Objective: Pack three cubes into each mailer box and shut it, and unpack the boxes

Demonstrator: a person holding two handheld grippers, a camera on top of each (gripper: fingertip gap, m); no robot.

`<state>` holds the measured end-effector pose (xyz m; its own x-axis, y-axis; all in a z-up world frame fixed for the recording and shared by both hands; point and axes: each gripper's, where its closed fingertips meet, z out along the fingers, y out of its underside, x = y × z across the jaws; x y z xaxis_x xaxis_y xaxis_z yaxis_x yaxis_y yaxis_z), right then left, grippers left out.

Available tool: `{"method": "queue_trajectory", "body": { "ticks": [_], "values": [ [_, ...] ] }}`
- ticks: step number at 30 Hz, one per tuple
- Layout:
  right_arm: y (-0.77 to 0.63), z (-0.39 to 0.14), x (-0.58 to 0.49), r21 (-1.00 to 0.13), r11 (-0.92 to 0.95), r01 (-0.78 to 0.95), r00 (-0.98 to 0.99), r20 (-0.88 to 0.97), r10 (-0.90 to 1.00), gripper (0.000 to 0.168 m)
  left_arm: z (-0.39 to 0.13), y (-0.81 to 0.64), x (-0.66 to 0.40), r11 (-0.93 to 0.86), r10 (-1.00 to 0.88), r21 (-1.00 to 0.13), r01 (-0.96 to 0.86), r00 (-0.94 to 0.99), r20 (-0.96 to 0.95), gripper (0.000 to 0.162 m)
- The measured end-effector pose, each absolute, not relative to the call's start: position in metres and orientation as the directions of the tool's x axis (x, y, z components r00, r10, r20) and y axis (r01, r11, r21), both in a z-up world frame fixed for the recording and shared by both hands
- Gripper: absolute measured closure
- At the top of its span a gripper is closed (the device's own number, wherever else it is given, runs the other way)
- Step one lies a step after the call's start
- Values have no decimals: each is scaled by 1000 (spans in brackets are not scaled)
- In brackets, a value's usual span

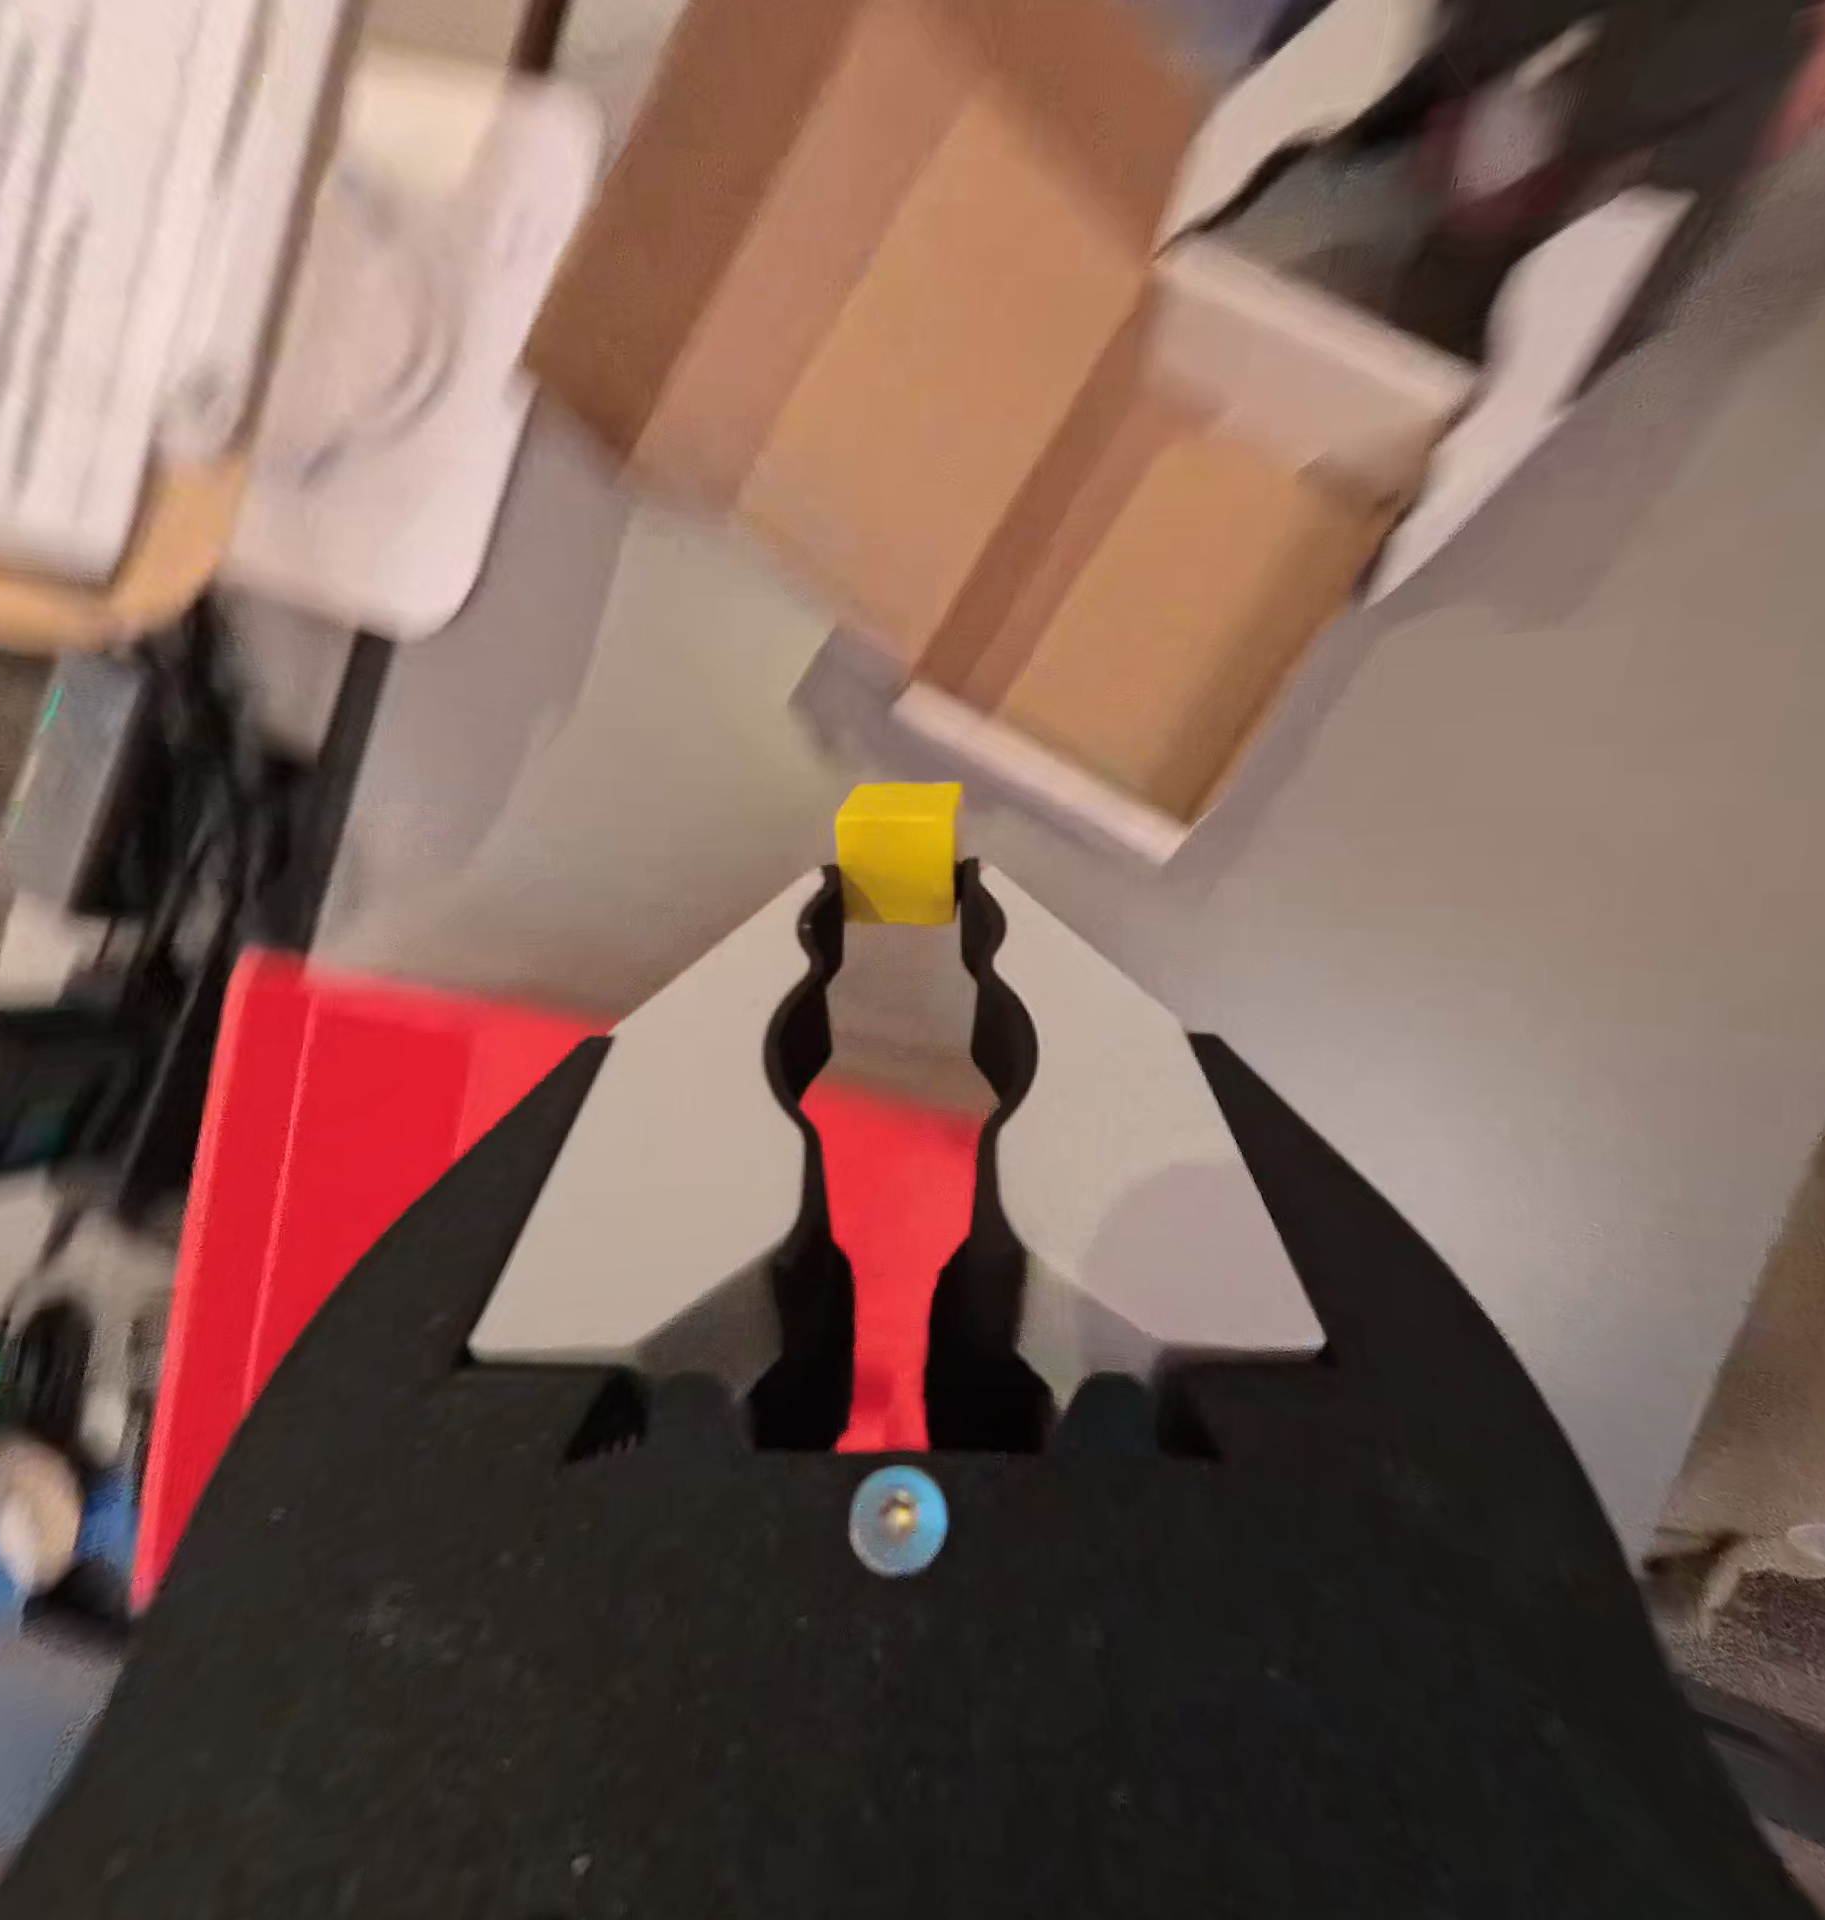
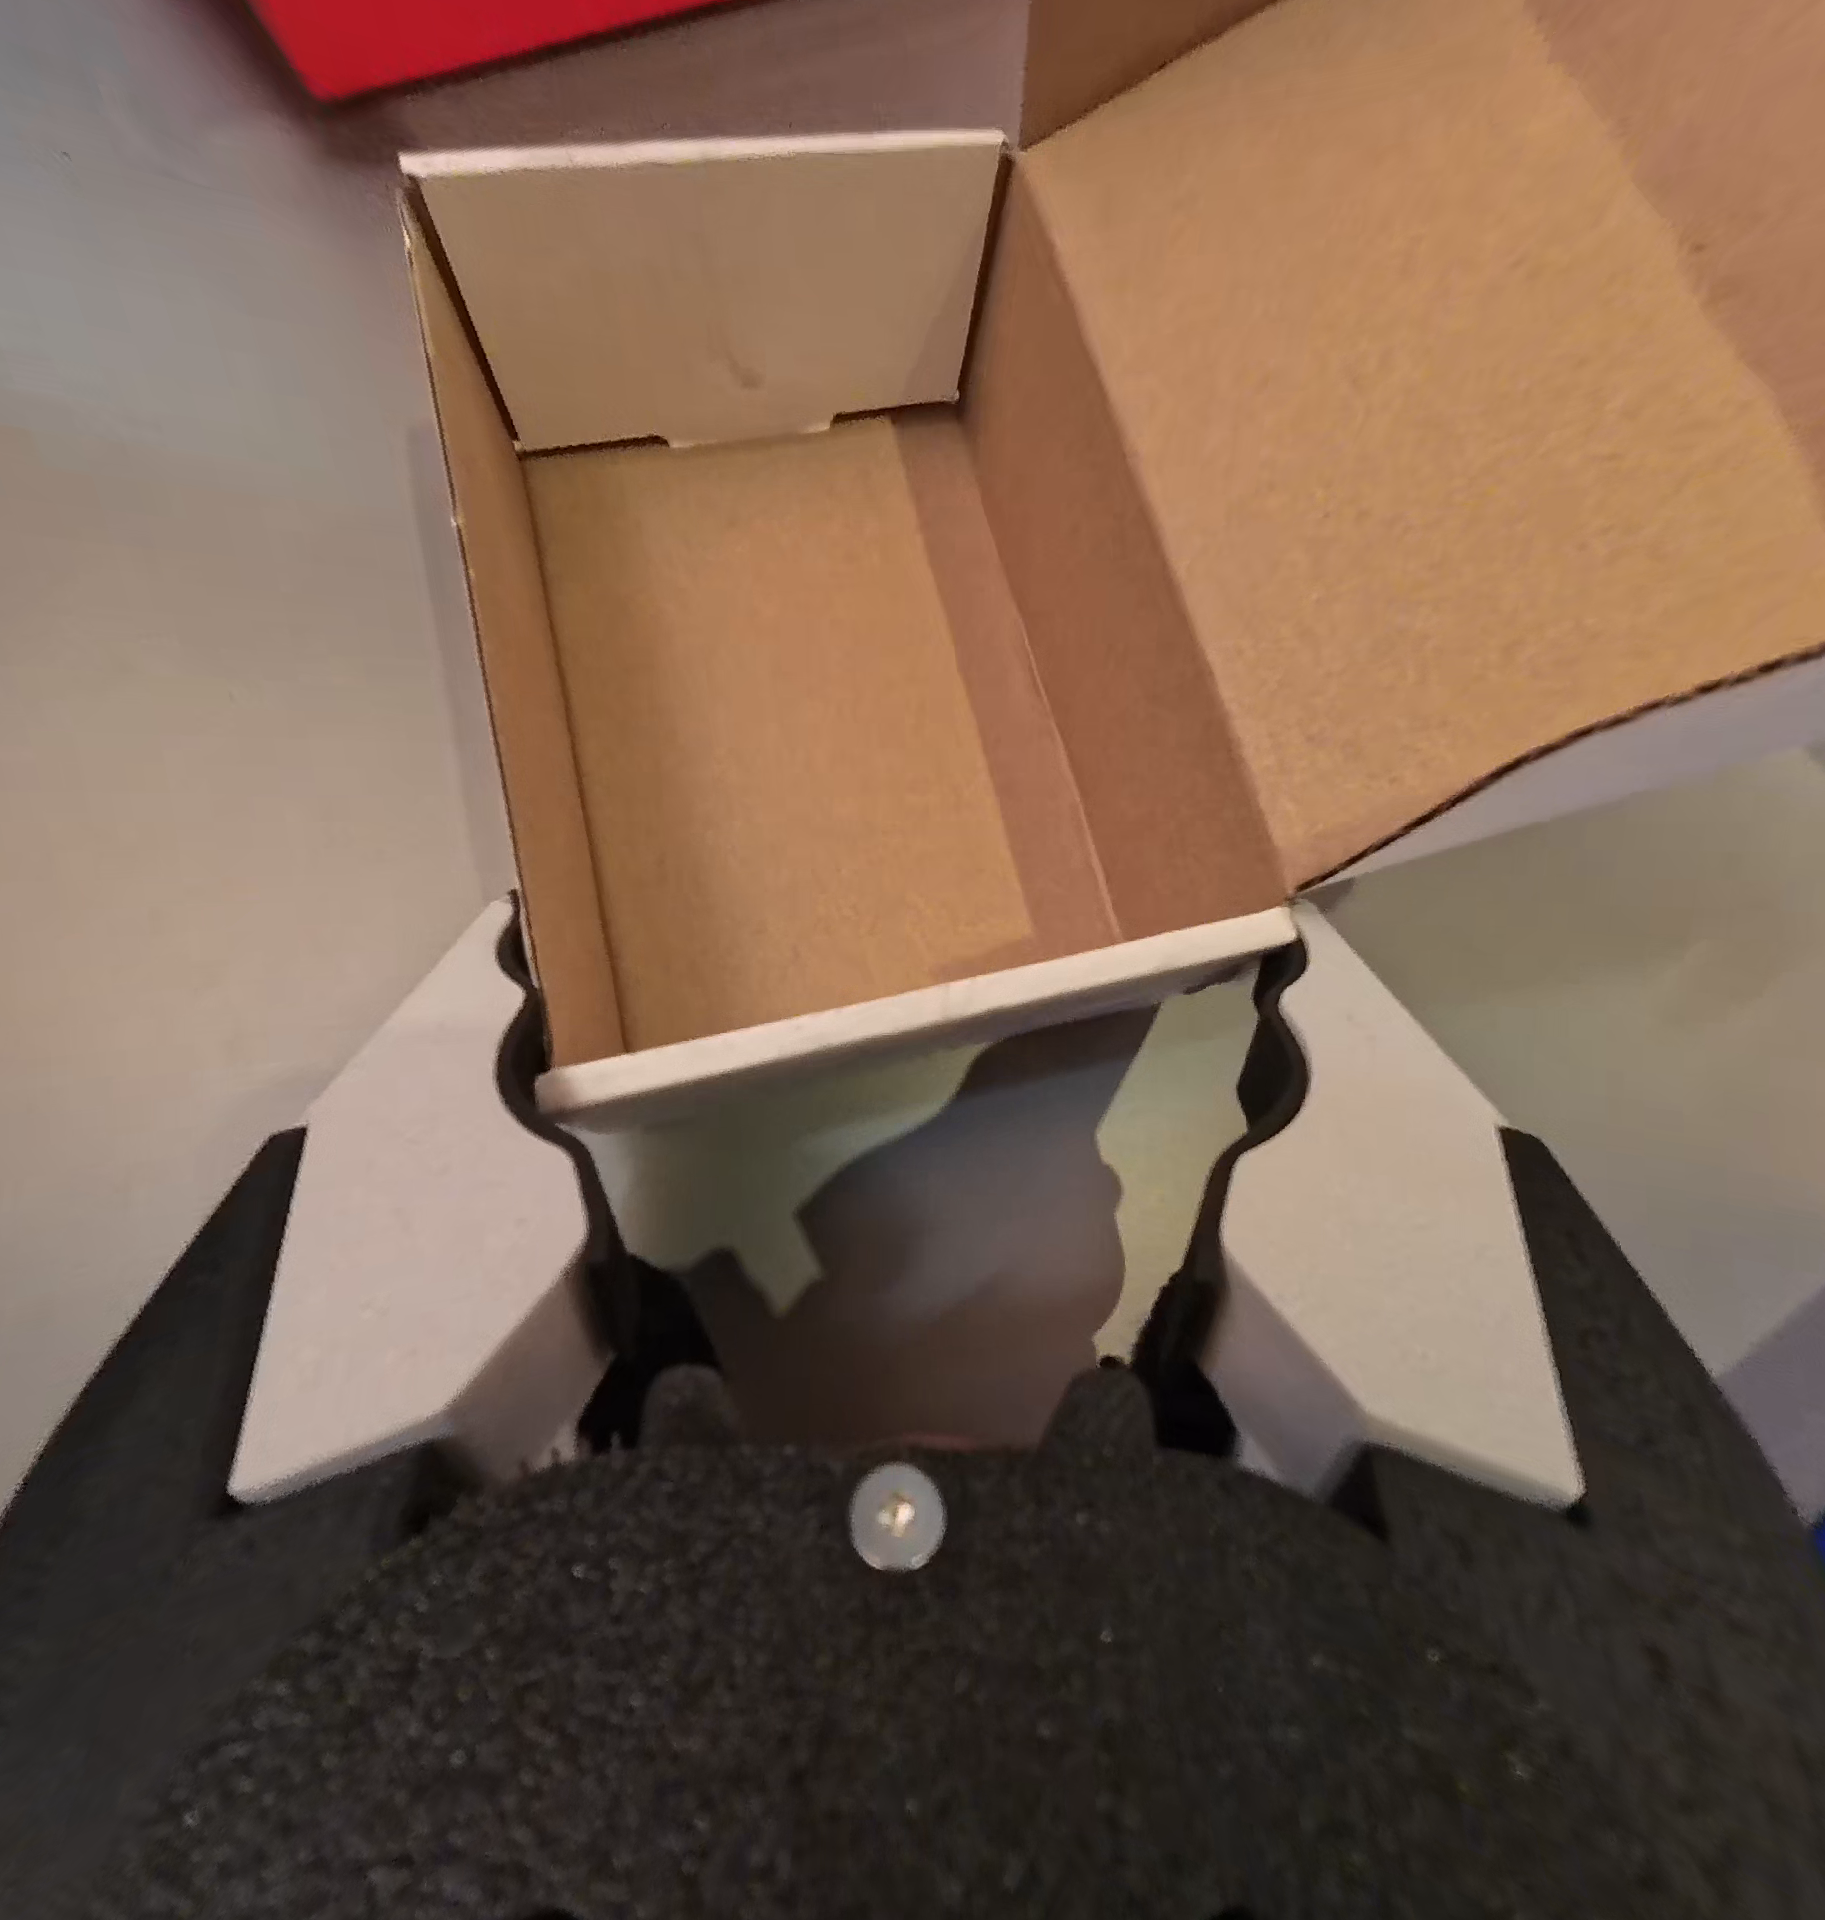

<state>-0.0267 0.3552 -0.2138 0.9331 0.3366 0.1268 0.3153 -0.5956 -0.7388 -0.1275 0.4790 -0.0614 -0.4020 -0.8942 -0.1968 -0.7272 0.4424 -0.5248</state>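
My left gripper (image 1: 900, 883) is shut on a small yellow cube (image 1: 897, 852), held at the fingertips above the table. Beyond it lies the open mailer box (image 1: 991, 416), white outside and brown inside, blurred by motion. In the right wrist view the same box (image 2: 887, 1023) stands open with its lid (image 2: 1459, 468) folded back to the right, and its inside is empty. My right gripper (image 2: 903, 945) spans the box's near end, with one finger pressed on each side wall.
A red box (image 1: 368, 1143) lies on the white table under and left of my left gripper; its corner shows in the right wrist view (image 2: 472, 42). Papers and cluttered shelves (image 1: 108, 312) stand at the far left, past the table edge. The tips of one gripper are about 25 cm away from the tips of the other.
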Motion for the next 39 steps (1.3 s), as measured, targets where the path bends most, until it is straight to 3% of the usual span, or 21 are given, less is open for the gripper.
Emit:
{"method": "queue_trajectory", "body": {
  "ticks": [4, 9, 16, 24, 27, 33, 36, 39],
  "values": [
    [356, -214, -27, -743, -589, 316, 930, 122, 346, 35, -107, 401, -77, 591, -791, -446, -673, -592, -156, 142],
    [356, -213, -28, -745, -586, 319, 929, 124, 349, 35, -183, 372, -37, 619, -766, -335, -710, -639, -61, 142],
    [357, -213, -29, -748, -584, 316, 930, 123, 346, 35, -219, 370, -29, 654, -748, -249, -714, -660, -71, 142],
    [357, -213, -29, -750, -583, 312, 930, 117, 347, 35, -220, 362, -25, 615, -771, -313, -724, -636, -43, 143],
    [357, -213, -29, -750, -583, 312, 930, 117, 347, 35, -215, 365, -28, 559, -805, -353, -750, -593, -14, 136],
    [357, -213, -29, -753, -583, 305, 932, 112, 344, 35, -129, 417, -82, 456, -867, -502, -735, -495, -63, 126],
    [357, -213, -29, -753, -583, 306, 933, 113, 343, 35, -106, 496, -146, 405, -913, -406, -819, -383, -139, 122],
    [357, -214, -29, -751, -585, 308, 932, 114, 344, 35, -117, 574, -208, 385, -911, -201, -901, -335, -241, 119]
  ]
}}
